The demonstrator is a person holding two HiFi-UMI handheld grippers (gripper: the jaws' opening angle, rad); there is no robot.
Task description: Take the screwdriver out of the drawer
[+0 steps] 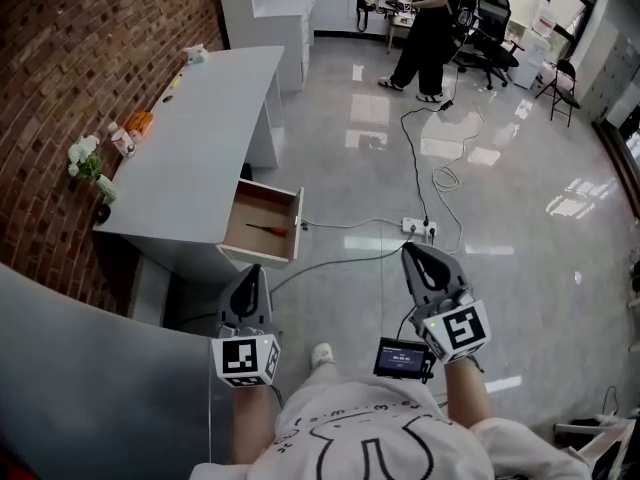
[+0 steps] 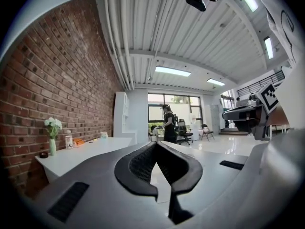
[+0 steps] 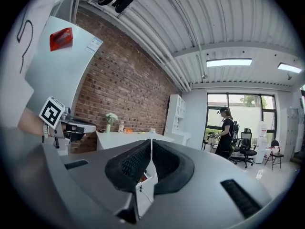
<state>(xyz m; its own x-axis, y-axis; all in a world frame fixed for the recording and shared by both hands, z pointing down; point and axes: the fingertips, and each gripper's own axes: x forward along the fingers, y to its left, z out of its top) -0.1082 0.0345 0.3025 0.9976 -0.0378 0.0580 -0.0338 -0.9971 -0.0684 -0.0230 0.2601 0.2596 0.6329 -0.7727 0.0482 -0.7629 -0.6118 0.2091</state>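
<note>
Red-handled screwdriver (image 1: 268,230) lying in open drawer (image 1: 258,259), twelve o'clock from left gripper (image 1: 254,270), nine o'clock from right gripper (image 1: 411,252), both jaw pairs closed, empty

Head camera: above the wearer, facing steeply down onto the left gripper (image 1: 253,271) and right gripper (image 1: 412,255) close below. Each gripper camera: mounted just behind its own jaws, facing level along them. All three views share the long white desk (image 1: 200,138), red brick wall (image 1: 90,58) and black-clad standing person (image 1: 430,28) ahead of the grippers.
</note>
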